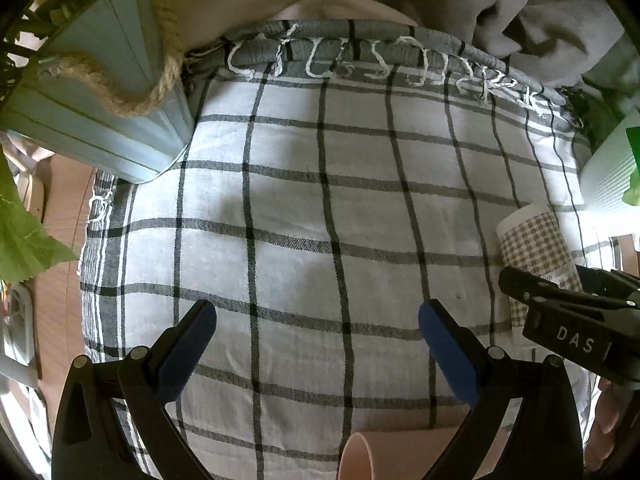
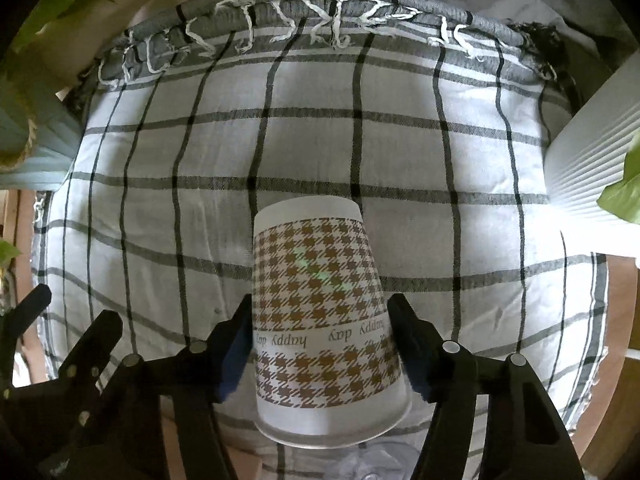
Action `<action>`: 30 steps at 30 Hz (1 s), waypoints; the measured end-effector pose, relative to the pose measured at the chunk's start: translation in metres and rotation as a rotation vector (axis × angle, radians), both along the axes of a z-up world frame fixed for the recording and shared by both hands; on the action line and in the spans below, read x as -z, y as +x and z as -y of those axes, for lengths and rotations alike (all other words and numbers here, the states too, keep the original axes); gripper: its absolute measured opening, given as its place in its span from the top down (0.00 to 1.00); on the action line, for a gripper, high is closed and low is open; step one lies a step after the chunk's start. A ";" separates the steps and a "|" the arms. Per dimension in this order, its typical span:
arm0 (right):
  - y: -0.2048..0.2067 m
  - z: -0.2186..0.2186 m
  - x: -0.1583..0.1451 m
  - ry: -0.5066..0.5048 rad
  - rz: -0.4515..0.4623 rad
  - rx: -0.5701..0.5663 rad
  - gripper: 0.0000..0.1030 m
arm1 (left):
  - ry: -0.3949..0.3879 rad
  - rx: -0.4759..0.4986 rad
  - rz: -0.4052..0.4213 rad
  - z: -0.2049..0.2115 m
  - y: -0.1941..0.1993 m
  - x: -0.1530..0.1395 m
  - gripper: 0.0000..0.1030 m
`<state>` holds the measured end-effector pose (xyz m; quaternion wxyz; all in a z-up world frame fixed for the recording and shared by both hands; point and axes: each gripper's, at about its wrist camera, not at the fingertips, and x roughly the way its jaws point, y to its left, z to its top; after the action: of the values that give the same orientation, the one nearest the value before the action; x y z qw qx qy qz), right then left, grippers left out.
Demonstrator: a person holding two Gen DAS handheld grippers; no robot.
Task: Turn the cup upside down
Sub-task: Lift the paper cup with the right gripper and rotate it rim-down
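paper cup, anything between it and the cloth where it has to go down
Nothing visible does. The paper cup sits inverted between the right hand-held gripper fingers, and the checked cloth around it looks bare.

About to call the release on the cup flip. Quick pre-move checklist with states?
1. Cup inverted, rim toward the cloth, "happy day" print upside down: ok.
2. Right gripper fingers against both cup sides: ok.
3. Rim seated on the cloth: cannot tell, rim sits at the frame's bottom.
4. Left gripper open, holding nothing, clear of the cup: ok.
5. Pink cup near the left gripper, clearance from the drop spot: cannot tell.
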<state>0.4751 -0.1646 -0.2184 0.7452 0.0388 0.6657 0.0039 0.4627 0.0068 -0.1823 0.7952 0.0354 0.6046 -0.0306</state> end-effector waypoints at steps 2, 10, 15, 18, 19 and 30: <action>-0.001 0.001 0.001 0.010 0.010 -0.003 0.38 | 0.008 0.010 0.008 0.002 -0.002 -0.003 0.00; -0.019 0.005 -0.033 0.002 0.085 -0.009 0.39 | 0.012 0.026 0.051 0.002 -0.021 -0.026 0.00; -0.053 -0.003 -0.072 -0.020 0.171 0.013 0.38 | 0.035 0.036 0.127 -0.003 -0.049 -0.052 0.00; -0.077 -0.006 -0.096 -0.031 0.231 0.022 0.38 | 0.031 0.032 0.159 -0.009 -0.066 -0.066 0.00; -0.086 -0.006 -0.103 -0.030 0.250 0.028 0.38 | 0.025 0.031 0.168 -0.011 -0.071 -0.071 0.00; -0.154 -0.013 -0.147 -0.002 0.361 0.041 0.38 | 0.038 0.063 0.260 -0.020 -0.138 -0.110 0.00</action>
<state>0.3213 -0.1519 -0.0711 0.8526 0.0501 0.5201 -0.0052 0.3243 0.0269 -0.0724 0.8646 0.0733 0.4955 -0.0394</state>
